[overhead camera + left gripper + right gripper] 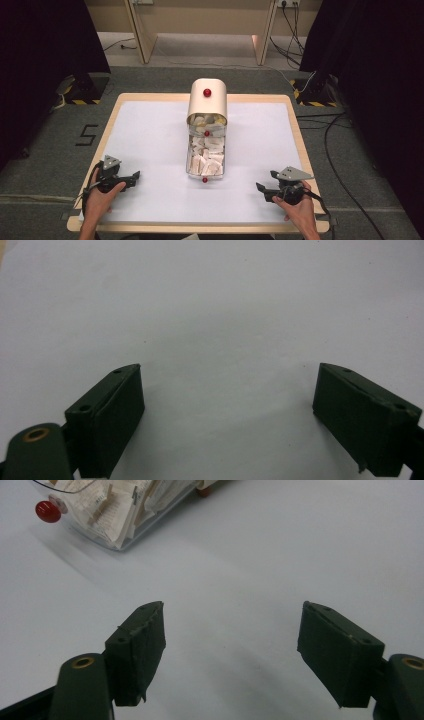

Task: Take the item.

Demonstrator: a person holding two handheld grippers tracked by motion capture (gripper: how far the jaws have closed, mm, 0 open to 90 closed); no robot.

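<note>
A small beige cabinet (207,102) with red knobs stands upright at the table's middle. Its clear drawers are pulled out toward me, and the lowest drawer (205,162) holds several white paper packets. That drawer's corner and red knob (48,511) appear at the top left of the right gripper view. My left gripper (131,179) rests near the front left of the white mat, jaws wide apart with nothing between them (227,415). My right gripper (263,190) rests near the front right, pointing left toward the drawer, open and empty (232,650).
The white mat (150,135) covers a wooden table with a raised light rim (295,125). Black curtains hang on both sides. Cables (335,150) and stand bases lie on the grey floor to the right and left. A wooden desk stands behind.
</note>
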